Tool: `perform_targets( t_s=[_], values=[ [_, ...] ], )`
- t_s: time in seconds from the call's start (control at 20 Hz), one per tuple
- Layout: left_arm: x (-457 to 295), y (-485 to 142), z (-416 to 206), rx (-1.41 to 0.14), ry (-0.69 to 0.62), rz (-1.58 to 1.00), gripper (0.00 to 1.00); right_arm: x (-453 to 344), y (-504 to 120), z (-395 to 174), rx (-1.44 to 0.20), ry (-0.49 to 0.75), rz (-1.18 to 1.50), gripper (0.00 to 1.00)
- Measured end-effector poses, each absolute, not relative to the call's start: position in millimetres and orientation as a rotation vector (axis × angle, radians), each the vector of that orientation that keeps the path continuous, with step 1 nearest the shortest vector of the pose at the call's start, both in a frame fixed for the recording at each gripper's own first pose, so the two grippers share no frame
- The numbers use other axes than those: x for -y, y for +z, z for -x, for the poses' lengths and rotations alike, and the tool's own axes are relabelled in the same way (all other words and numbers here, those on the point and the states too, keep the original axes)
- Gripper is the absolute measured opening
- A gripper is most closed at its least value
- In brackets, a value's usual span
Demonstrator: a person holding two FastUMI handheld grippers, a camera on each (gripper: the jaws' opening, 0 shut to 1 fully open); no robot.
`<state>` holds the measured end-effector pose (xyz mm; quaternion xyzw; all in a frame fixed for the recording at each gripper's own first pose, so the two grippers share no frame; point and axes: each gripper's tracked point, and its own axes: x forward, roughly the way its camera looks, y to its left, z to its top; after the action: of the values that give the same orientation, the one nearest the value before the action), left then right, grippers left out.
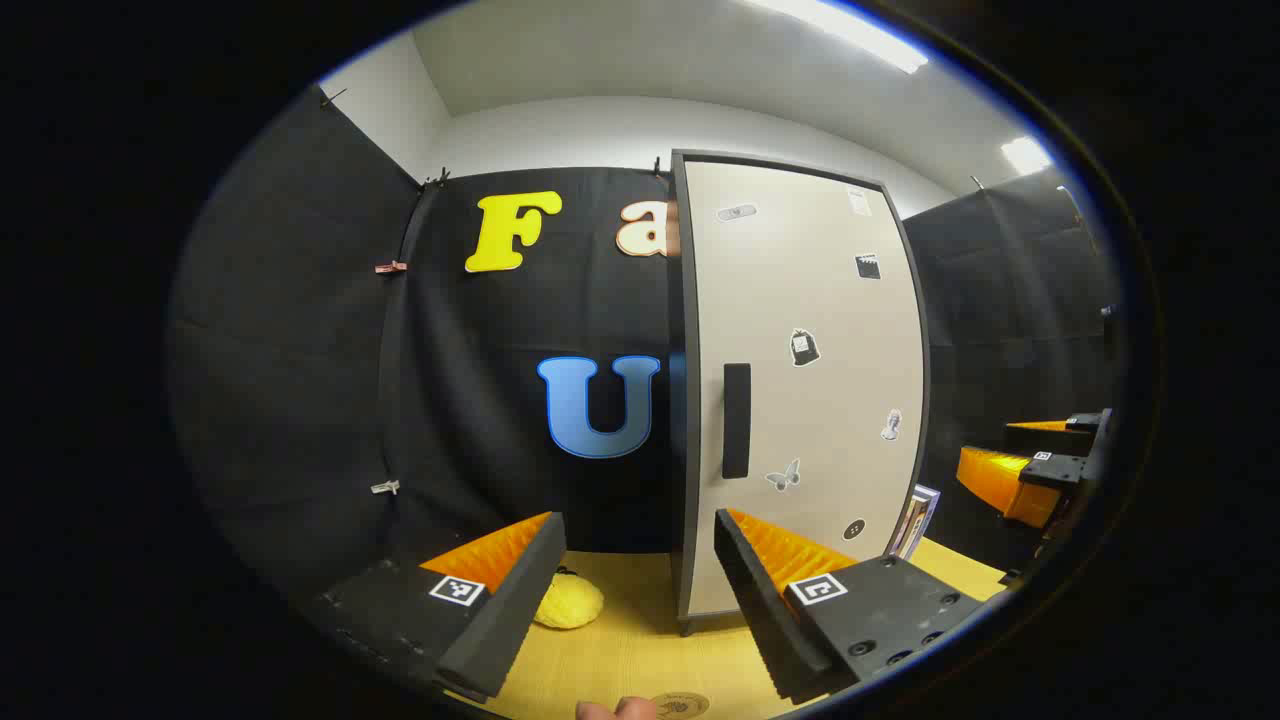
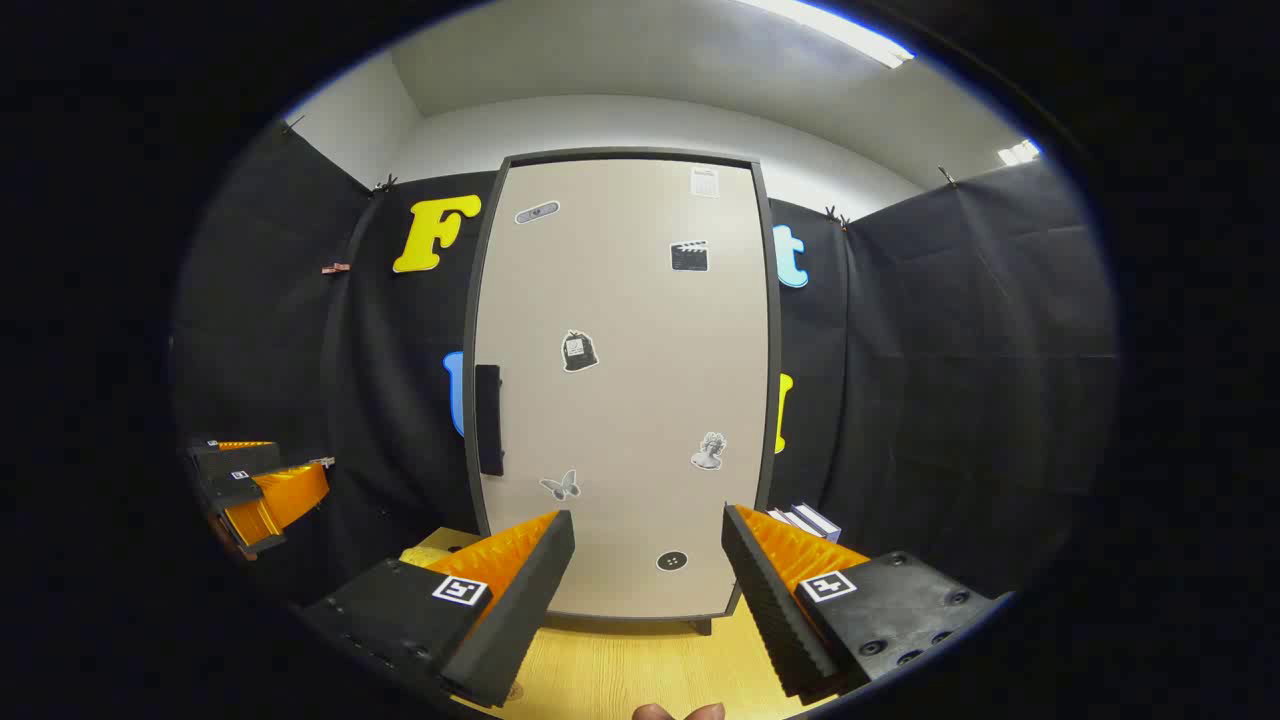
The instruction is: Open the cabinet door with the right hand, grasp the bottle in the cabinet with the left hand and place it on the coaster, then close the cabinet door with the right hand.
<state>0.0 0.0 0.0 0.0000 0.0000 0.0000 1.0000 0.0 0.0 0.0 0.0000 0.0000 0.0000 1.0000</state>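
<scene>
Straight ahead of the right hand-held gripper point(image 2: 640, 580) stands the cabinet point(image 2: 620, 390), its door closed flat, with the dark handle point(image 2: 488, 420) up and to the left of the gripper's spread, empty fingers. On the wooden table point(image 1: 620, 650) the left hand-held gripper point(image 1: 640, 590) is likewise apart and holds nothing, the handle point(image 1: 736, 420) above its right finger. Low between its fingers lies the coaster point(image 1: 680, 705).

The left gripper point(image 1: 640, 590) sits at the bottom of the left gripper view, its two fingers spread wide apart with nothing between them. The right gripper point(image 2: 645, 590) shows the same at the bottom of the right gripper view, fingers parted and empty. A fingertip point(image 2: 678, 712) peeks at the lower edge.
</scene>
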Motion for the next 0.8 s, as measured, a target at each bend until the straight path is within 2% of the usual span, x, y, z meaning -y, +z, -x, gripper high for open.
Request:
perform_targets(
  t_s=[0.8],
  values=[
    [-1.6,4.3,-5.8,0.014,-0.011,-0.006,0.95,4.8,1.2,-4.2,-0.011,-0.018,-0.018,0.97]
  ],
)
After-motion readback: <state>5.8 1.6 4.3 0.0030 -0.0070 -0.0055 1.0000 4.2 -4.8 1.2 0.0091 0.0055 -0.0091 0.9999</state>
